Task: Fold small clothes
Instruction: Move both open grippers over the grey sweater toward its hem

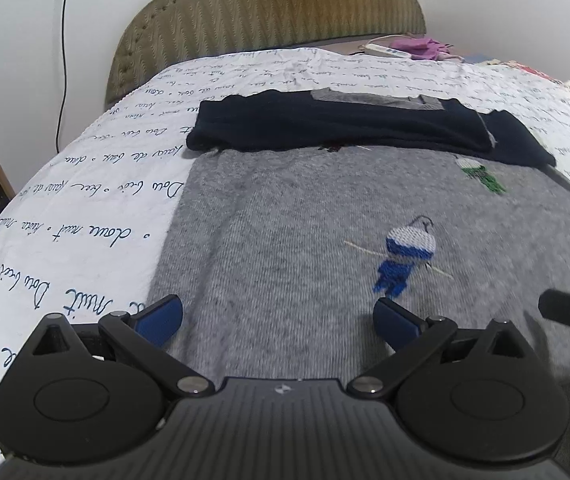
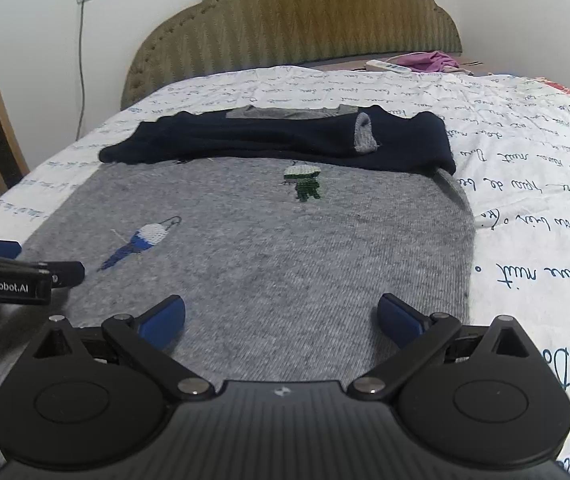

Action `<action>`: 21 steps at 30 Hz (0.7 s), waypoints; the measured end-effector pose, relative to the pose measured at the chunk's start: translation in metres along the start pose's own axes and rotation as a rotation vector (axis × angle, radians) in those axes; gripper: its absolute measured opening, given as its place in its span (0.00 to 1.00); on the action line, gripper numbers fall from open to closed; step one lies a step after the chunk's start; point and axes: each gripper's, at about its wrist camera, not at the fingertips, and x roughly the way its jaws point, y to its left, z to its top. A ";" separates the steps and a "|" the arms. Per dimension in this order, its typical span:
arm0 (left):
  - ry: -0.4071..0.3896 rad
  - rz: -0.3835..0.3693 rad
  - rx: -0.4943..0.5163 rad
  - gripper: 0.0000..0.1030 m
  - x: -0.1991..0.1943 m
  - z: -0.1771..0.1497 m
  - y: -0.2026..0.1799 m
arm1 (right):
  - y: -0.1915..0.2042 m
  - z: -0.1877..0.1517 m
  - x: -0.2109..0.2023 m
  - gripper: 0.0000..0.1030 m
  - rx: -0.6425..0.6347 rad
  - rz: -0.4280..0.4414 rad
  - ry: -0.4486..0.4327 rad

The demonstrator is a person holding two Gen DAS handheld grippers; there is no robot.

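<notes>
The grey sweater (image 1: 285,248) lay flat on the bed (image 1: 85,208), spreading away from both claws, its dark sleeves (image 1: 325,128) folded crosswise along the far end. The left claw (image 1: 277,320) stood with jaws apart and empty over the near hem by the sweater's left edge; the right claw (image 2: 281,320), equally wide and empty, stood over the hem near the right edge. Each hem corner probably fell to the claw on its own side for folding the hem away towards the sleeves.

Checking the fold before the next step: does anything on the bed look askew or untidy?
Mostly tidy. The dark sleeves are folded across the grey sweater, but one grey cuff is turned up, and the sweater's right edge bulges in a curve.
</notes>
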 end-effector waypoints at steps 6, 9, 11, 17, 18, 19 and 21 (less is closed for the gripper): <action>0.021 -0.022 -0.009 1.00 -0.005 -0.010 0.014 | -0.007 -0.002 -0.012 1.00 0.005 0.014 0.001; 0.020 -0.049 -0.013 1.00 -0.009 -0.014 0.022 | -0.016 -0.005 -0.018 1.00 0.039 0.045 0.010; 0.024 -0.065 -0.016 1.00 -0.011 -0.017 0.028 | -0.019 -0.008 -0.022 1.00 0.047 0.048 0.010; 0.059 -0.127 -0.051 1.00 -0.014 -0.024 0.054 | -0.027 -0.016 -0.036 1.00 0.058 0.067 0.027; 0.063 -0.134 -0.048 1.00 -0.015 -0.025 0.058 | -0.028 -0.017 -0.039 1.00 0.059 0.066 0.028; 0.067 -0.141 -0.043 1.00 -0.015 -0.026 0.061 | -0.029 -0.017 -0.041 1.00 0.060 0.064 0.029; 0.064 -0.160 -0.025 1.00 -0.020 -0.028 0.068 | -0.034 -0.019 -0.045 1.00 0.060 0.061 0.034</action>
